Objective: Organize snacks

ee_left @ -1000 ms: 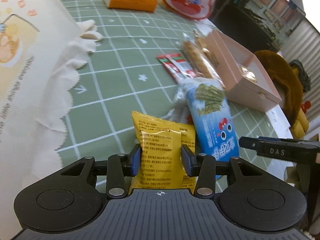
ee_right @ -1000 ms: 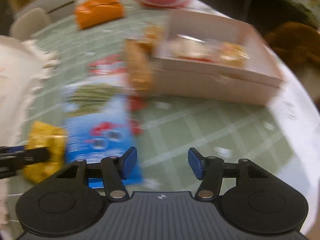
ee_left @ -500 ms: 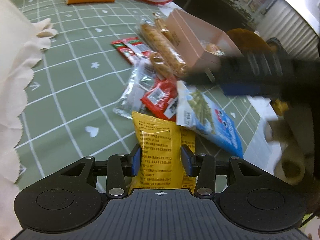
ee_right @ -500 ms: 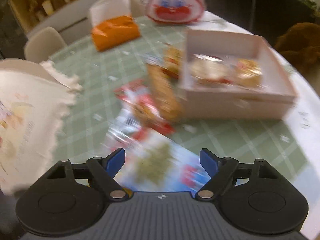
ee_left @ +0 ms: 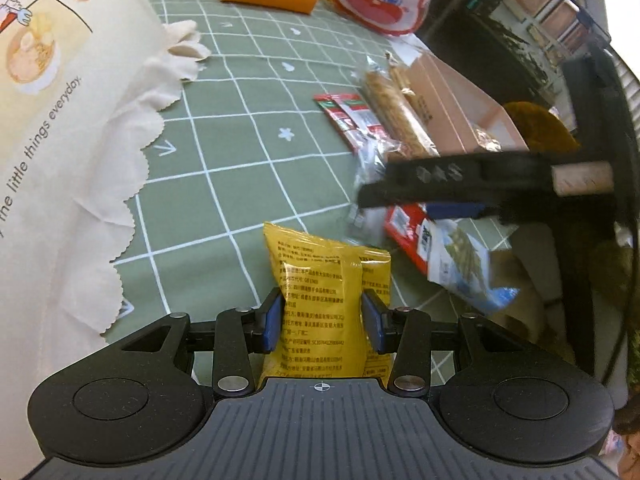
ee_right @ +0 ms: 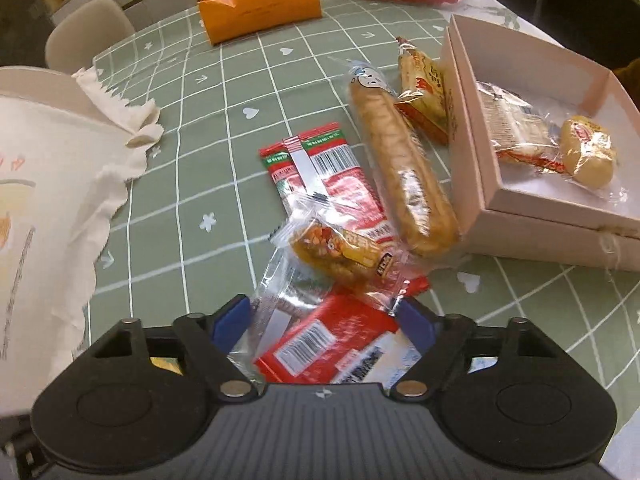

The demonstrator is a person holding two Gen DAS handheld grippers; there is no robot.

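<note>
The pink box (ee_right: 532, 216) at the table's right edge is seen to hold two wrapped snacks (ee_right: 520, 132). A yellow snack packet (ee_left: 320, 300) is clamped upright between the left gripper's (ee_left: 322, 316) blue pads. The right gripper's (ee_right: 322, 320) jaws, just narrowed slightly, stand released above a red packet (ee_right: 320, 344) and a clear-wrapped snack (ee_right: 340, 252); neither is touched. Open green cloth (ee_right: 224, 152) is noted leftward, up to the cream bag (ee_right: 44, 184).

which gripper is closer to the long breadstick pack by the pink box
Right. The right gripper hangs over the snack pile just short of the long breadstick pack; the left gripper sits farther back, clamped on the yellow packet.
</note>
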